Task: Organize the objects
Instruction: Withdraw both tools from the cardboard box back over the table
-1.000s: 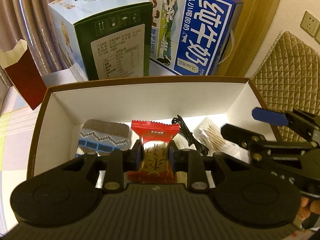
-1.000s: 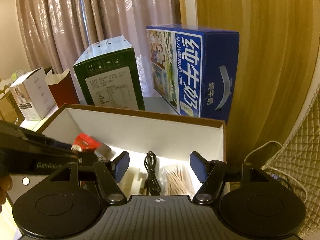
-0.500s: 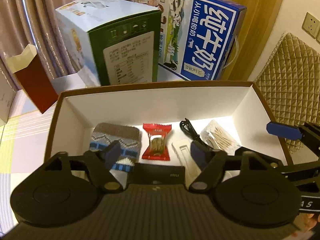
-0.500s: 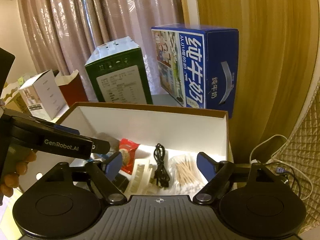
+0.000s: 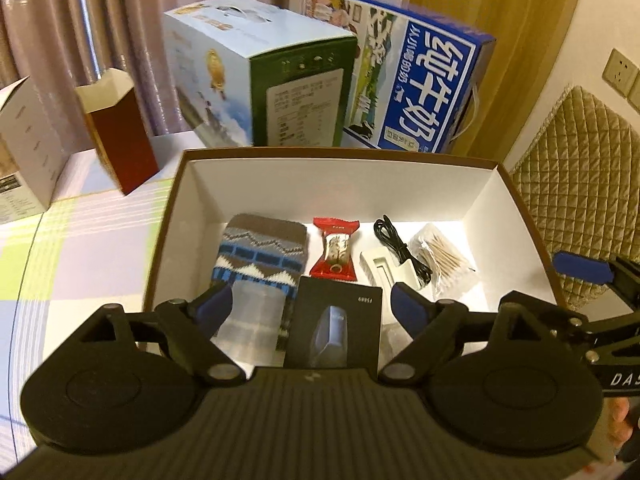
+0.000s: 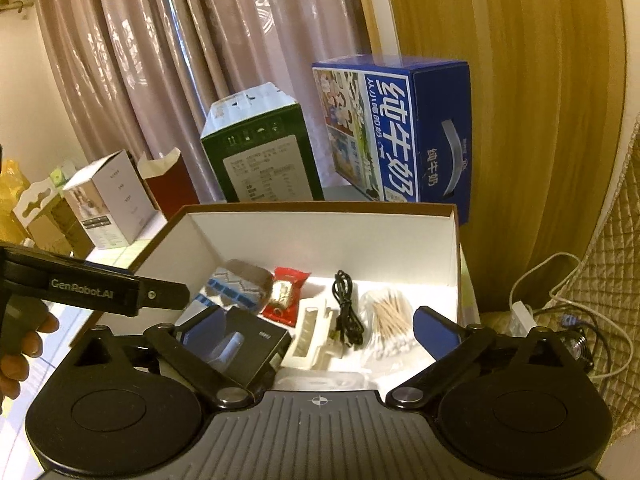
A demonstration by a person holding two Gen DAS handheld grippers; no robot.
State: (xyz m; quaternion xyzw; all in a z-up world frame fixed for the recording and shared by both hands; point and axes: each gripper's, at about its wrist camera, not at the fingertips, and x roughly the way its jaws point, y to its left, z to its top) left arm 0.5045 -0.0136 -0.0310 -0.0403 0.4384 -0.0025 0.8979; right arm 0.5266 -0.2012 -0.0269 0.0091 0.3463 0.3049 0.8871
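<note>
"GenRobot.AI" runs along the left gripper [image 6: 160, 295]; the blue milk carton [image 5: 416, 92] reads "纯牛奶"; "DAS" marks the right gripper [image 5: 580, 276].

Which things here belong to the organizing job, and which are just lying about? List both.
Job: storage box, sock, red snack packet, black cable, cotton swabs, black carton.

Lying about: blue milk carton, green carton, red paper box.

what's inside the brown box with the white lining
Inside the box: a patterned sock, red snack packet, black cable, cotton swabs, a white tray and black carton. The near end is hidden.
</note>
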